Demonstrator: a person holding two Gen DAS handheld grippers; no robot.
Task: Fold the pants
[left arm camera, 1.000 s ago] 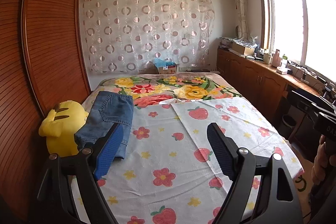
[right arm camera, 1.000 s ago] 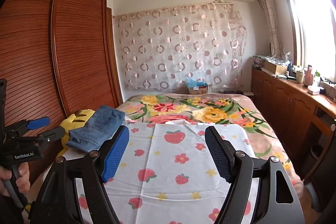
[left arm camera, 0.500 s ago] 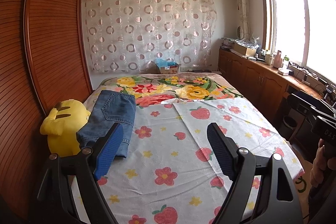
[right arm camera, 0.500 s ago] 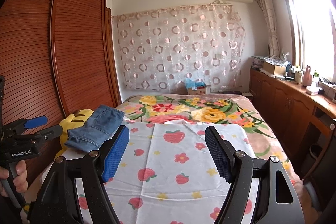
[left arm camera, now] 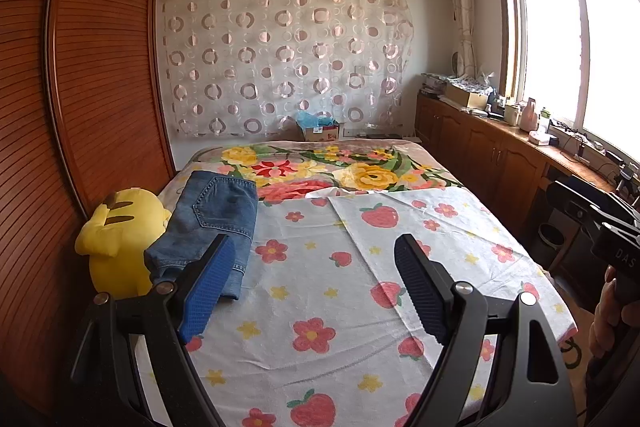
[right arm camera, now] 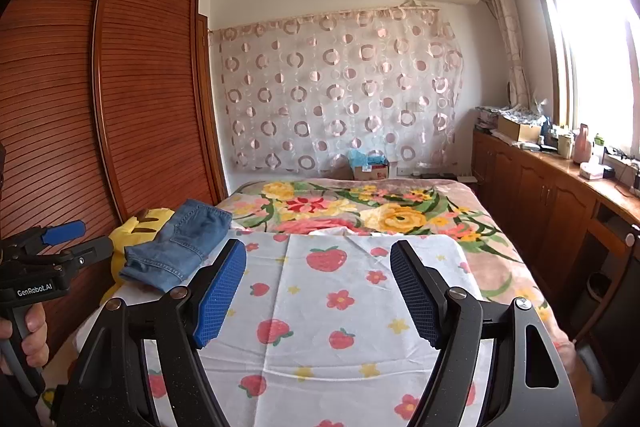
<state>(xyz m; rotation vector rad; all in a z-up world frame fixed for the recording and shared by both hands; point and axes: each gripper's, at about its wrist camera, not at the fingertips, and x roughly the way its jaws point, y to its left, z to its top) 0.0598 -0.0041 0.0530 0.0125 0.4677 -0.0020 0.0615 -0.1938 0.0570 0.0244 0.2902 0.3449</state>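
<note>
Folded blue denim pants (left arm camera: pixel 212 223) lie at the left edge of the bed, beside a yellow plush toy (left arm camera: pixel 118 241); they also show in the right wrist view (right arm camera: pixel 180 245). My left gripper (left arm camera: pixel 312 247) is open and empty, held above the strawberry-print sheet (left arm camera: pixel 320 291), its left finger overlapping the pants' near end in view. My right gripper (right arm camera: pixel 318 255) is open and empty above the same sheet (right arm camera: pixel 320 307). The left gripper's body (right arm camera: pixel 40 275) shows at the left of the right wrist view, held by a hand.
A floral blanket (left arm camera: pixel 340 171) covers the far half of the bed. A wooden slatted wardrobe (left arm camera: pixel 80 87) runs along the left. A wooden counter (left arm camera: pixel 500 147) with clutter stands under the window on the right. A patterned curtain (left arm camera: pixel 280 55) and a box (left arm camera: pixel 320 131) are at the back.
Both grippers stay open and empty. The left wrist view has shifted slightly, so the pants and plush sit a little further right in it.
</note>
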